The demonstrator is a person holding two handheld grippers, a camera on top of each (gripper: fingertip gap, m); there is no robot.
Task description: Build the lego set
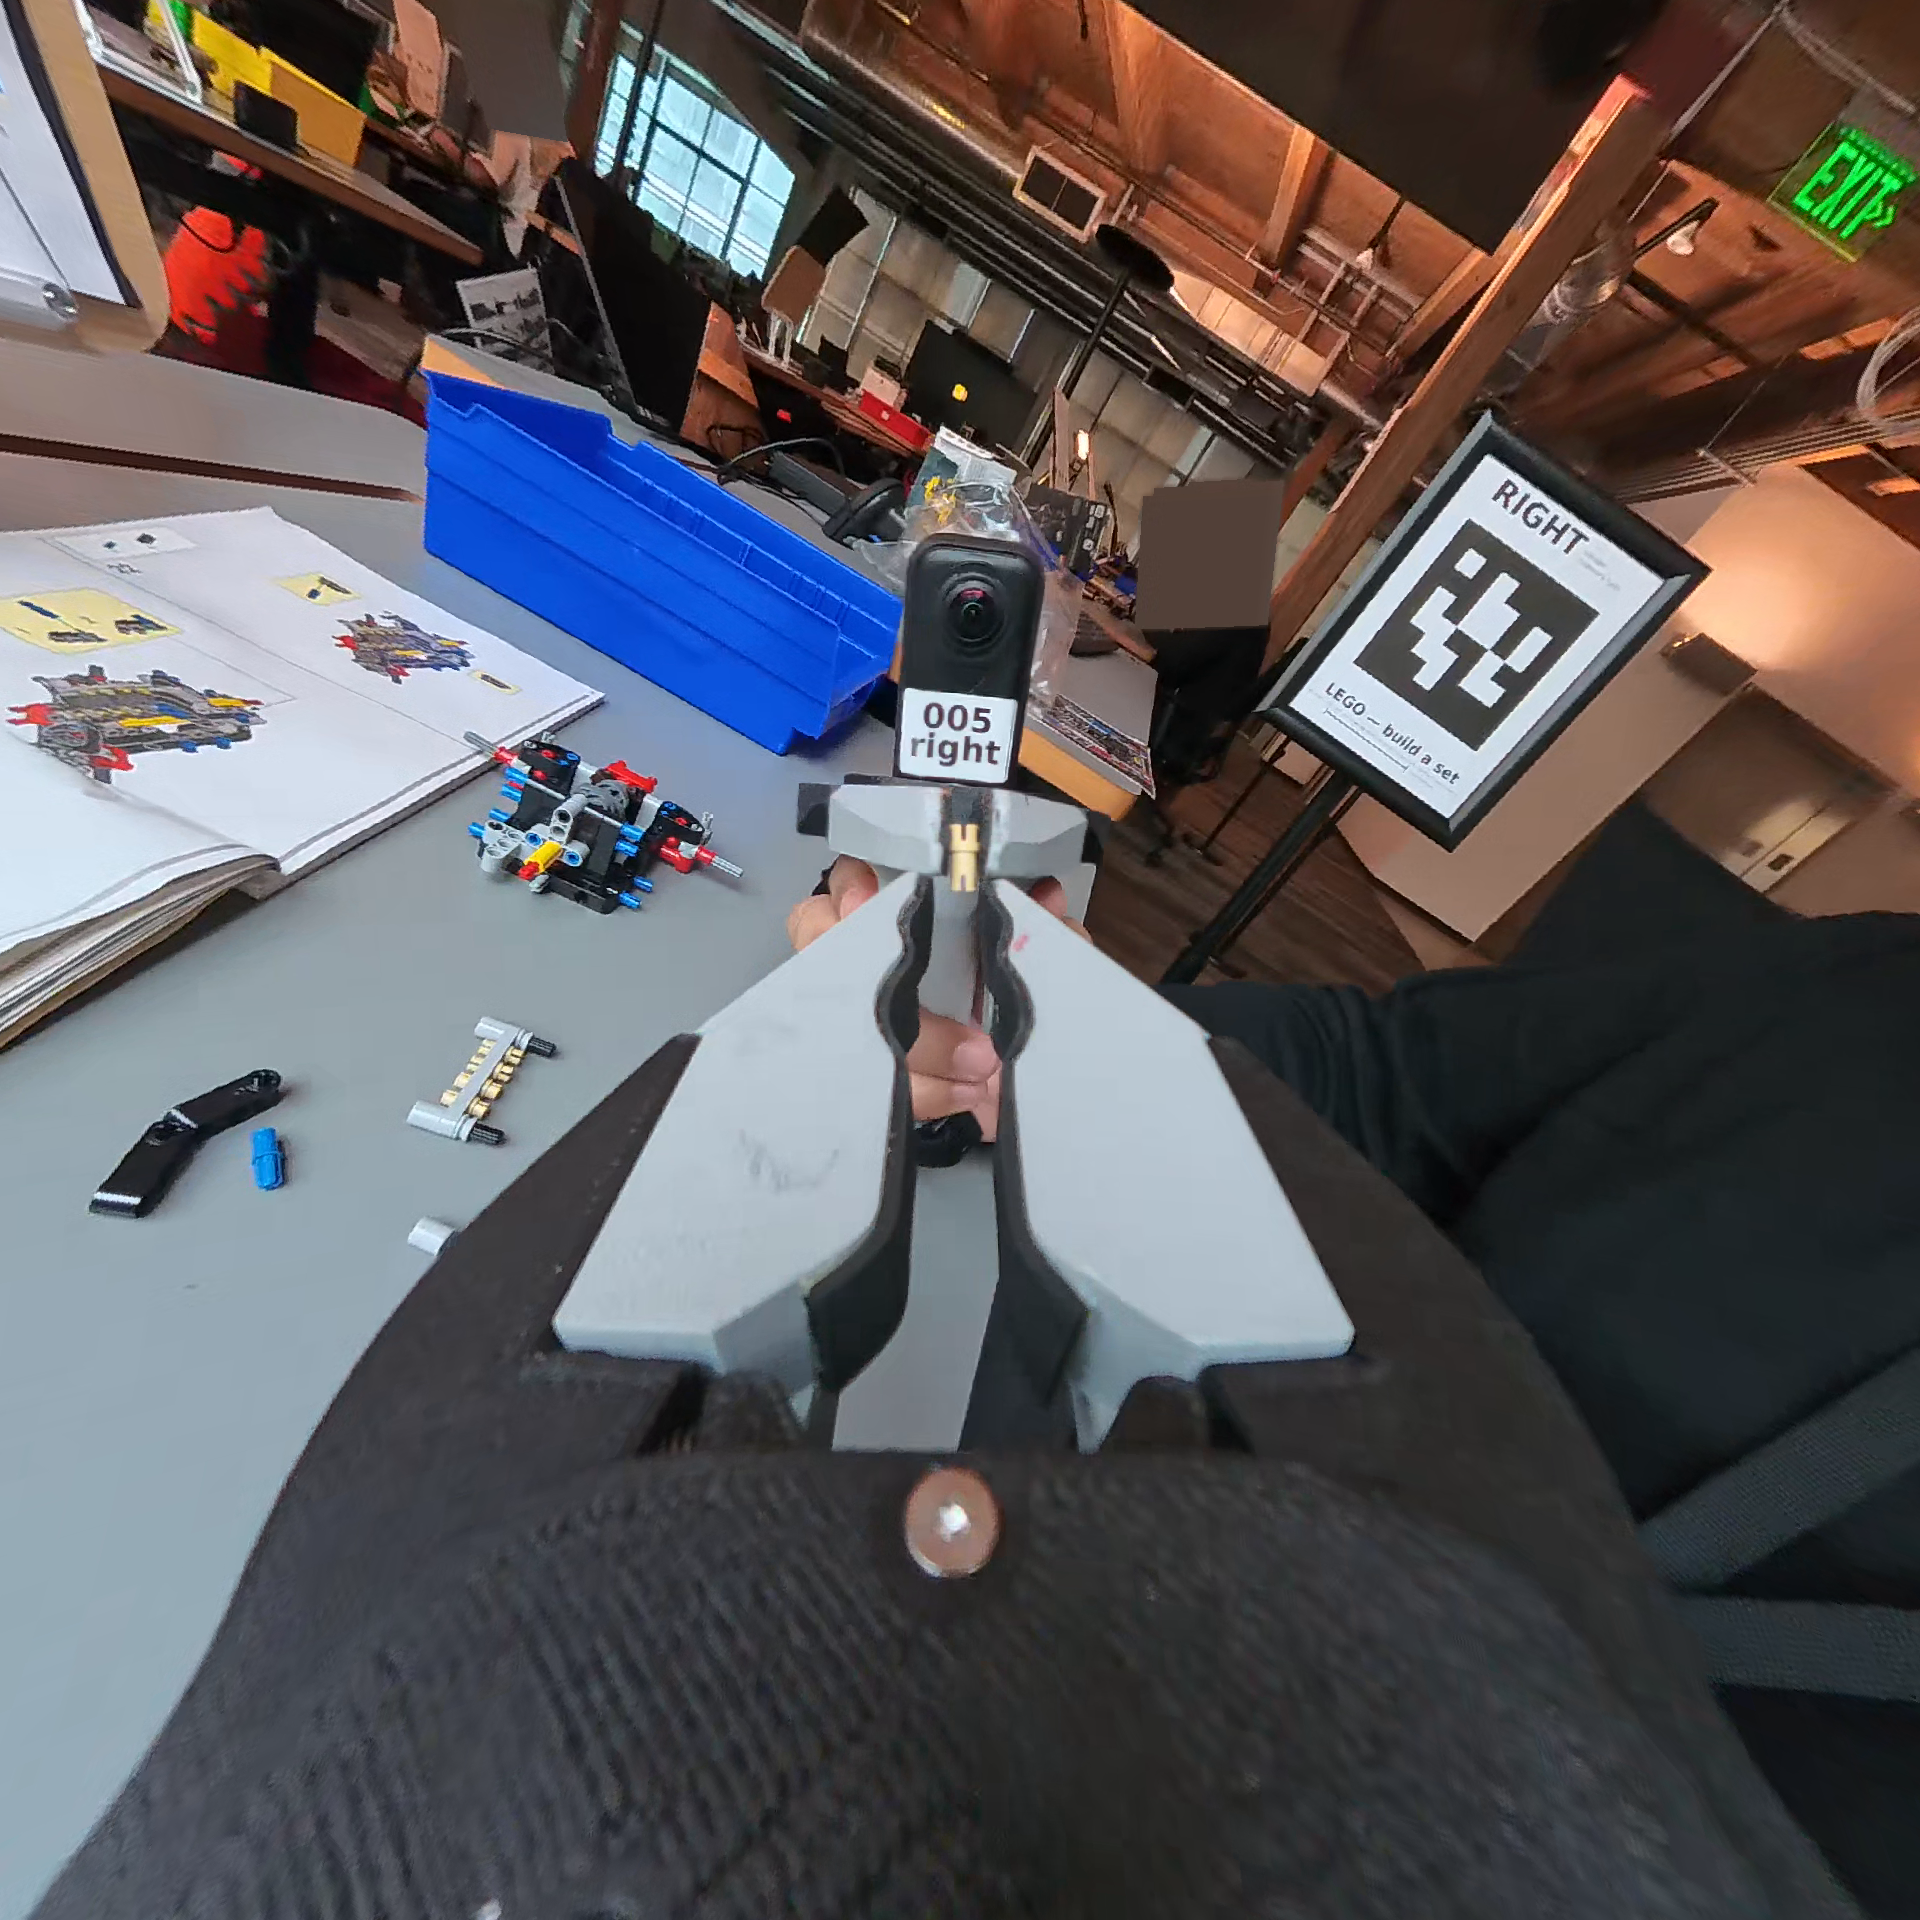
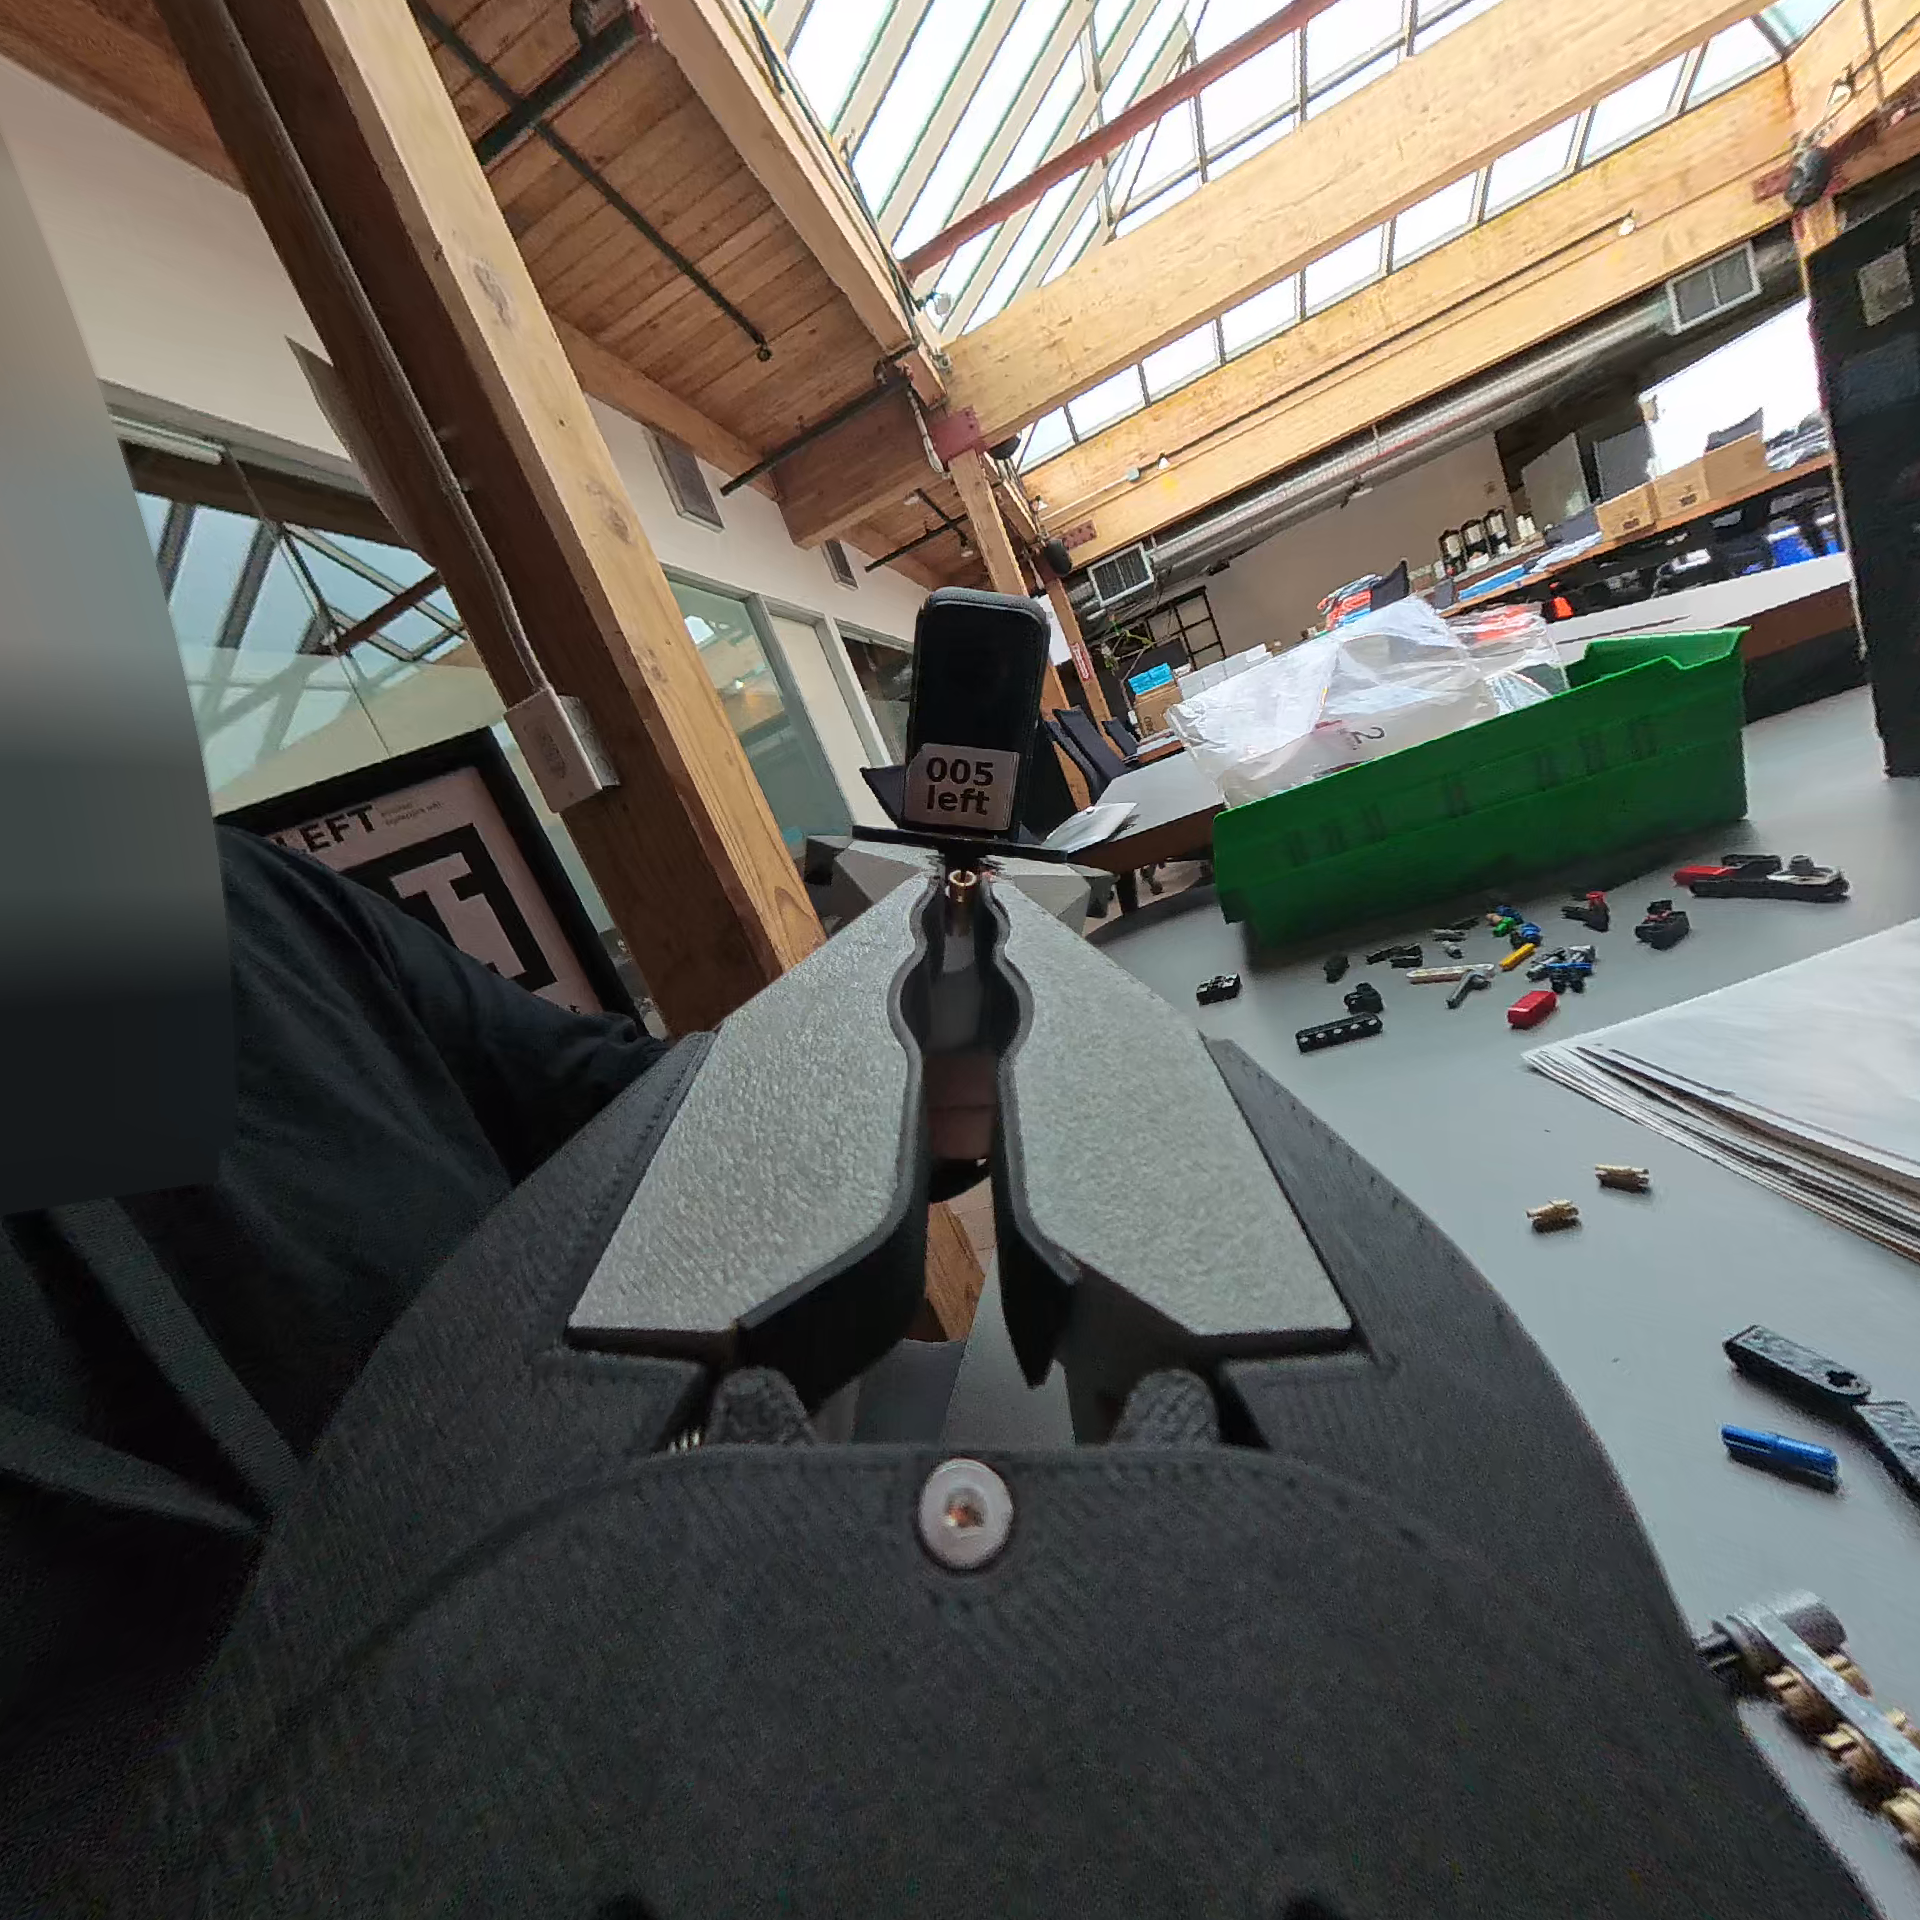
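My left gripper and my right gripper meet tip to tip above the table's near edge. A small tan pin sits between the closed fingertips of both; it also shows in the right wrist view. The right gripper shows in the left wrist view, and the left gripper in the right wrist view. On the grey table lie the partly built model, two grey beams joined by tan pins, a black liftarm and a blue pin.
An open instruction book and a blue bin lie behind the model. A green bin with plastic bags, several loose pieces and two tan pins lie on the table. A framed sign on a stand is beside it. The blue pin is about equally far from each gripper, around 20 cm. It turns up in the right wrist view as well.
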